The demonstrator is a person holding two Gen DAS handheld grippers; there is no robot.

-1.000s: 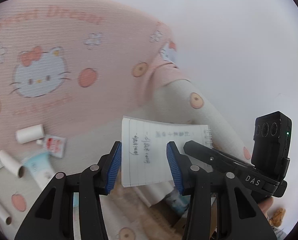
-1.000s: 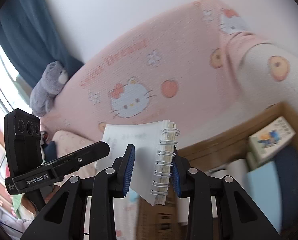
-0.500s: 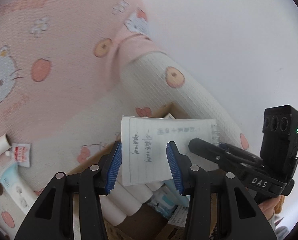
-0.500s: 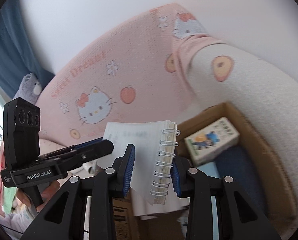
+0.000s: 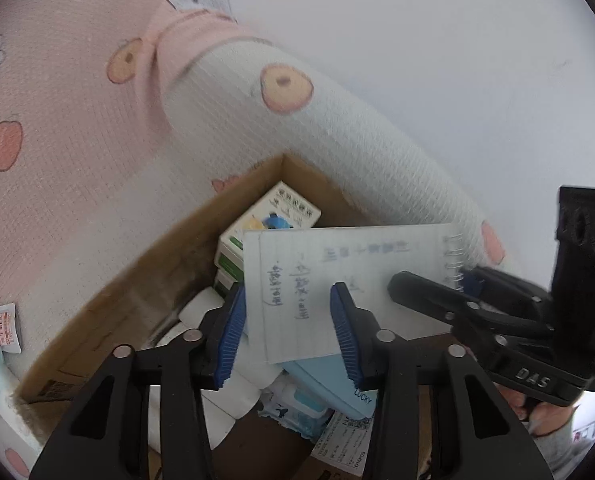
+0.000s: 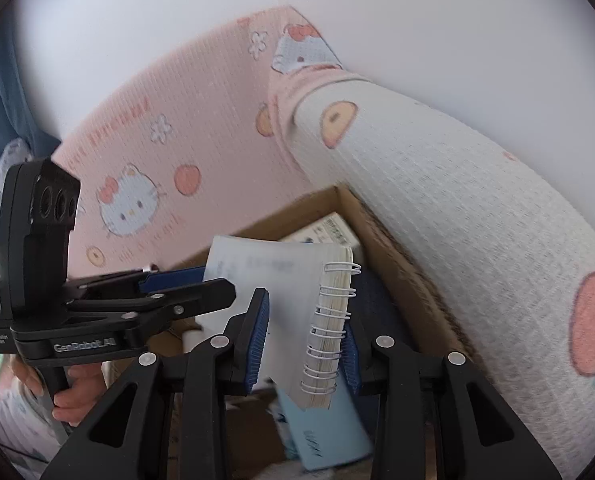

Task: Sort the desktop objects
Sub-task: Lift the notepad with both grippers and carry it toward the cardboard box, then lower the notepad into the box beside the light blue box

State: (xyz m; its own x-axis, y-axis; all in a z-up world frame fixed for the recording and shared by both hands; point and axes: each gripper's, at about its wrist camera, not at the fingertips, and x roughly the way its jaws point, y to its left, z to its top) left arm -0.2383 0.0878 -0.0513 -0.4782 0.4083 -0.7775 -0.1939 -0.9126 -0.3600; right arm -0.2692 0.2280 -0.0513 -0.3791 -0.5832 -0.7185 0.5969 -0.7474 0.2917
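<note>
A white spiral notepad point(image 5: 349, 280) with handwriting hangs in the air above an open cardboard box point(image 5: 137, 292). My left gripper point(image 5: 287, 332) is shut on the pad's free edge. My right gripper point(image 6: 303, 340) is shut on its spiral-bound edge point(image 6: 329, 328). In the left wrist view the right gripper point(image 5: 457, 304) comes in from the right onto the pad. In the right wrist view the left gripper point(image 6: 185, 288) comes in from the left. The box point(image 6: 397, 264) lies below the pad.
The box holds a printed carton point(image 5: 273, 220), a light blue flat box point(image 5: 329, 384), white paper rolls point(image 5: 233, 404) and a wipes pack point(image 5: 297, 408). A rolled white bolster point(image 5: 337, 128) and pink Hello Kitty bedding point(image 6: 169, 160) border the box. A sachet point(image 5: 3, 328) lies left.
Both grippers carried the notepad from over the bedding to over the cardboard box, which now fills the lower views. Both grips have stayed the same.
</note>
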